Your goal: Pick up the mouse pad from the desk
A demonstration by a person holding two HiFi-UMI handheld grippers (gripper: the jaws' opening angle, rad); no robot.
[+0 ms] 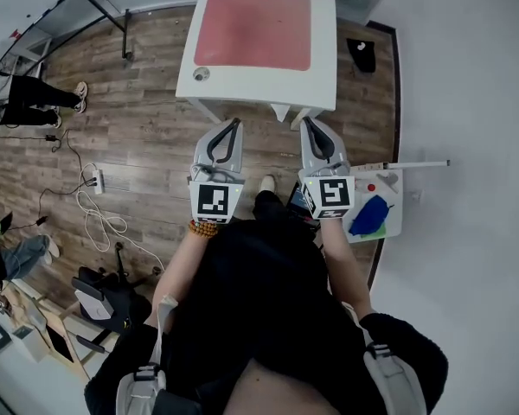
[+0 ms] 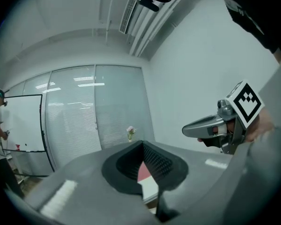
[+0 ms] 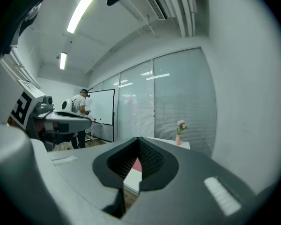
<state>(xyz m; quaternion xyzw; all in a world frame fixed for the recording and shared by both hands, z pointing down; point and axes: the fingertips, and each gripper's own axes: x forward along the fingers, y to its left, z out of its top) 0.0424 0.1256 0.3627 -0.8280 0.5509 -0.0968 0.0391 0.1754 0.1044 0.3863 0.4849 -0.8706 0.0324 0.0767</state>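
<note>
Two grippers, both held close in front of my body. Left gripper point(image 1: 235, 121): clenched, tips meeting, nothing between them. Right gripper point(image 1: 307, 119): likewise clenched and empty. Each carries one marker cube point(image 1: 213, 201) with a black-and-white square pattern, so two cubes in all.

Both grippers point at the near edge of one white tabletop point(image 1: 324, 76) and are apart from it. One mouse pad point(image 1: 253, 30), red-pink, lies flat on the middle of the tabletop, touched by neither gripper. A slice of it shows in the gap behind each gripper's closed tips. One round hole point(image 1: 201, 73) sits at the tabletop's near left corner. One small vase point(image 3: 179, 136) with a pink flower stands at the far edge.

Beyond: a glass wall point(image 3: 178, 93) with blinds, one whiteboard point(image 3: 102, 111), and one person point(image 3: 78, 106) standing at it.
</note>
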